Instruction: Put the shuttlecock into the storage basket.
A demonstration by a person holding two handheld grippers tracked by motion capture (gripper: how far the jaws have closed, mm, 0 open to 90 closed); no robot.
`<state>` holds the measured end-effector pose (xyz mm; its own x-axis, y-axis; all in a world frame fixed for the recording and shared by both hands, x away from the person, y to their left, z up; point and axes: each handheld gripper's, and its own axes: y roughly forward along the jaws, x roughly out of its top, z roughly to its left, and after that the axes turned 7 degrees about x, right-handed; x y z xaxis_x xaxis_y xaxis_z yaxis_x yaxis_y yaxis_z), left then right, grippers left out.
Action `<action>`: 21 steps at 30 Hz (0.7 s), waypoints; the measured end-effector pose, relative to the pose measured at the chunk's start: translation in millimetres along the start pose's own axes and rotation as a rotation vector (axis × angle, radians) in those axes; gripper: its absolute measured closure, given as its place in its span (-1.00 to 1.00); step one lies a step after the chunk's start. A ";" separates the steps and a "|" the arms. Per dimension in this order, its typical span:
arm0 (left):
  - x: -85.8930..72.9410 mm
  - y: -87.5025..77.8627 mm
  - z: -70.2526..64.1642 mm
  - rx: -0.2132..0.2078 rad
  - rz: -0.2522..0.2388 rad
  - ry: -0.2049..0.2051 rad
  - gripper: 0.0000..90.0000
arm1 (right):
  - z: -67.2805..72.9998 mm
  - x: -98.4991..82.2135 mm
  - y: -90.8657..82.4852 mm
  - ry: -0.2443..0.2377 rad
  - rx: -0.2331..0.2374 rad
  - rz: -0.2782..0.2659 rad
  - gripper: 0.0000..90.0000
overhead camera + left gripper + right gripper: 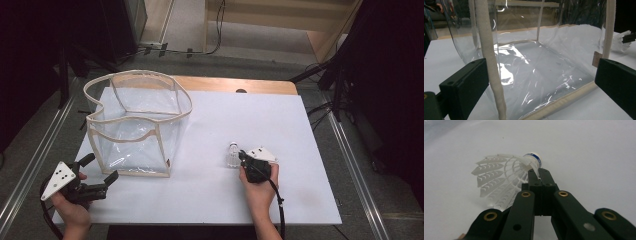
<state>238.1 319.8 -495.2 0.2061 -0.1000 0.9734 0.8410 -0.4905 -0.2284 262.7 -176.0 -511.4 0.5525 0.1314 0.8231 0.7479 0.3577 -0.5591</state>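
On the white table, right hand-held gripper pinching shuttlecock

The white table is bright from light above, and the room around it is dark. Glare shines on the clear plastic bag. The shuttlecock looks a little blurry.

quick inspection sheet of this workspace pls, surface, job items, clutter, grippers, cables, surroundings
surface: white table top, wooden edge at the far side
job's things: white plastic shuttlecock on the table; clear bag with cream trim, open top, standing at the left
clutter: nothing seen
grippers: right gripper jaws shut on the shuttlecock's skirt edge near the cork; left gripper jaws open, facing the bag's near corner
cables: black cable trails from the right gripper
surroundings: grey floor, dark stands, floor cables
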 end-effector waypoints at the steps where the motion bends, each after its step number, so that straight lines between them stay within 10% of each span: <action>1: 0.0 0.0 0.0 0.000 0.000 0.001 -1.00 | 0.6 0.9 -0.4 -0.005 0.009 -0.009 0.94; 21: 0.0 -0.1 -0.1 -0.001 0.000 0.001 -1.00 | 4.7 24.2 -11.2 -0.060 0.108 -0.085 0.94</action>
<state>237.9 319.8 -495.1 0.2055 -0.1006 0.9735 0.8403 -0.4917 -0.2282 265.9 -172.4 -484.8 0.4637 0.1499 0.8732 0.7454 0.4667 -0.4760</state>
